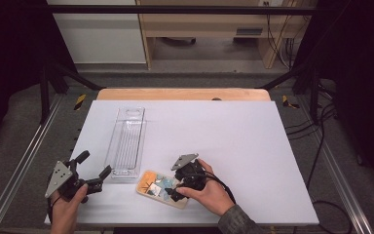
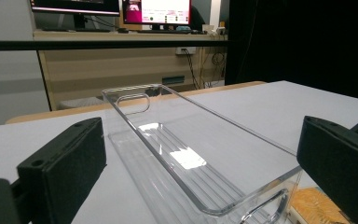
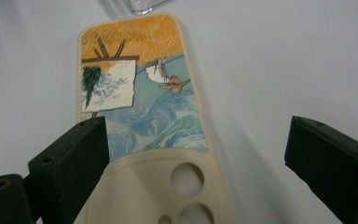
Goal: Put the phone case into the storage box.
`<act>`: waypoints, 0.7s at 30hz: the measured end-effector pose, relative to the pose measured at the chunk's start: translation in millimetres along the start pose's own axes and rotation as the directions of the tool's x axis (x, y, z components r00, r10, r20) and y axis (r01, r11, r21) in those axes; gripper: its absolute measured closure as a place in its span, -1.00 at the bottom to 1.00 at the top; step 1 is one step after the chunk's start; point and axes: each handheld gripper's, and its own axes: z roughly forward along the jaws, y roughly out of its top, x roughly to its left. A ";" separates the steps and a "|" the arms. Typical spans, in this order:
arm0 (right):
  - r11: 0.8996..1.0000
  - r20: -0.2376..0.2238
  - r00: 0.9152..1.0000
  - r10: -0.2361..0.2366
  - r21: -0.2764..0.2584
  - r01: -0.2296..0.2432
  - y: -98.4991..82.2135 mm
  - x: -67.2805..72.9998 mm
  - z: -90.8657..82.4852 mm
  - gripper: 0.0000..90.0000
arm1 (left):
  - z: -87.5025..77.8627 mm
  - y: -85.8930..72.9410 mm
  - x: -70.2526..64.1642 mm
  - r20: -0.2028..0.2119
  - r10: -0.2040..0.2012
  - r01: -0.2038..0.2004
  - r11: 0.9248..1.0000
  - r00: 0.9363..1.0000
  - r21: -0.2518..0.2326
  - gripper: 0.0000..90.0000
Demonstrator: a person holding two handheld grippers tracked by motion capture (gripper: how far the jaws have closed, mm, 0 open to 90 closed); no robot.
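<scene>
The right tongs (image 1: 179,187) stood with their black jaws spread wide and nothing between the pads, poised low over the camera-cutout end of a flat, cream-edged phone case printed with a painted scene in orange, blue and white (image 1: 161,189); in the right gripper view that case (image 3: 142,112) ran lengthwise away from the tongs (image 3: 198,163) toward twelve o'clock, the round lens holes nearest the jaws, the left jaw over the case's edge and the right jaw out over bare surface. On the white worktop (image 1: 233,146) in the high view the case lay slantwise, its long axis running from about ten o'clock to four o'clock, with the right hand (image 1: 209,192) at its four o'clock end, so this hand was plainly the nearer one to it. The left tongs (image 1: 93,170), likewise apart and empty, sat at about nine o'clock from the case and pointed at the near end of a long, clear, ribbed plastic tray with handle slots (image 1: 126,141), whose long axis ran toward twelve o'clock and whose near corner lay just beside the case. In the left gripper view the tray (image 2: 186,158) looked hard, glossy and thin-walled, with rounded corners and a grooved floor. The case appeared matte and slightly flexible, thin enough that a grasp would probably need the jaws to close across its width or catch an edge.
</scene>
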 end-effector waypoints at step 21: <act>0.996 -0.026 0.998 -0.049 0.076 0.051 -17.1 18.8 -3.9 -0.86 | 0.6 0.1 -1.5 0.004 0.014 -0.014 1.000 1.000 0.007 -0.97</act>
